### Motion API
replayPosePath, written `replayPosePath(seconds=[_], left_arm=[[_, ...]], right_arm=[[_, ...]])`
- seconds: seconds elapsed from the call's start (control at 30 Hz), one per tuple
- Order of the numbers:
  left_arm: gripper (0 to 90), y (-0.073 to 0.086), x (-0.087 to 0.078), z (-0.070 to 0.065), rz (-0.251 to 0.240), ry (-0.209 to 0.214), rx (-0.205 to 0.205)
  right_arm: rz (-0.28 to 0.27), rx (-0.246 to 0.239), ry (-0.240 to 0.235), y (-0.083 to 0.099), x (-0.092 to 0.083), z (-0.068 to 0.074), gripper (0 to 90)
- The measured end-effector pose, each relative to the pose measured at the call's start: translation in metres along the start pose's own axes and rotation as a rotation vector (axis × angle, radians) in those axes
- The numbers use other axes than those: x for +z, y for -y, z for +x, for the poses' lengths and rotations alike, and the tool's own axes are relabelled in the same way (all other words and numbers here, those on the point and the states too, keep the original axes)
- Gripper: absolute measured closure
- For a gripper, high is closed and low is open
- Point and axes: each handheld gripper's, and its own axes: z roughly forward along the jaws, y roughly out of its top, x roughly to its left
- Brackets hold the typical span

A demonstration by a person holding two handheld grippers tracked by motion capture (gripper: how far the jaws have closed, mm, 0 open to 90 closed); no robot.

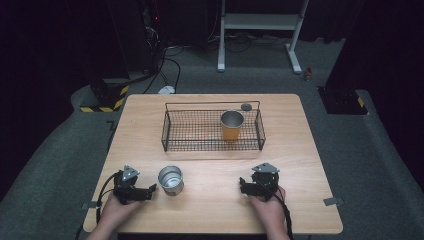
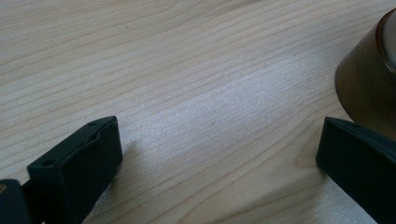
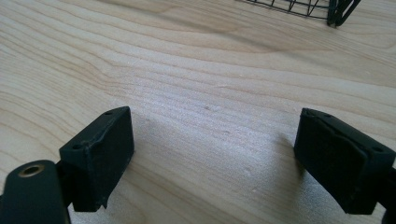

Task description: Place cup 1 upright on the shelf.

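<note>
A wooden bench (image 1: 215, 205) carries a black wire basket (image 1: 172, 131) toward its far side, and an orange cup (image 1: 232, 125) with a metal inside stands upright in the basket's right part. A small dark round thing (image 1: 246, 106) lies on the bench just behind the basket. A second, metal cup (image 1: 170, 180) stands upright on the near left of the bench, outside the basket.

The left gripper (image 1: 150, 190) rests low at the bench, held in the person's left hand (image 1: 116, 209), pointing toward the metal cup; its fingers (image 2: 79, 165) are spread wide with nothing between them. In the left gripper view the cup's rounded wall (image 2: 366, 84) sits just beyond the right-hand finger, close to it, outside the gap.

The right gripper (image 1: 243, 185), in the right hand (image 1: 268, 207), lies well apart from both cups. Its fingers (image 3: 100, 154) are likewise parted wide over bare wood, with a basket corner (image 3: 338, 11) farther off.
</note>
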Motion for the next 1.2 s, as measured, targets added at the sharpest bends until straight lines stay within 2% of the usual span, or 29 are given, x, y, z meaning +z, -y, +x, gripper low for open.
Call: replayPosePath(seconds=[0.33,0.5,0.6,0.63,0.73,0.77,0.93,1.07,1.2], left_arm=[[0.6,-0.003,-0.004,0.002,0.045,0.043,0.029],[0.5,-0.004,-0.011,0.006,-0.007,0.06,0.013],[0.6,-0.004,-0.013,0.007,-0.025,0.066,0.018],[0.6,-0.005,-0.015,0.009,-0.045,0.079,0.02],[0.6,-0.005,-0.018,0.011,-0.066,0.098,0.012],[0.6,-0.006,-0.02,0.011,-0.078,0.118,-0.002],[0.7,-0.007,-0.026,0.012,-0.106,0.128,-0.008],[0.6,-0.008,-0.032,0.013,-0.14,0.121,-0.014],[0.5,-0.01,-0.038,0.013,-0.161,0.137,-0.016]], right_arm=[[-0.001,0.001,0.004,0.0,0.0,0.0,11.9],[-0.001,0.001,0.003,0.0,0.0,0.0,12.0],[-0.001,0.001,0.002,0.0,0.0,0.0,12.0],[-0.001,0.003,0.002,0.0,0.0,0.0,12.1],[-0.001,0.002,0.002,0.0,0.0,0.0,12.1],[-0.003,0.003,0.002,0.0,0.001,0.0,12.2],[-0.004,0.004,0.005,-0.001,0.001,0.001,12.3],[-0.004,0.004,0.006,-0.001,0.001,0.001,12.4],[-0.004,0.004,0.006,-0.001,0.001,0.001,12.5]])
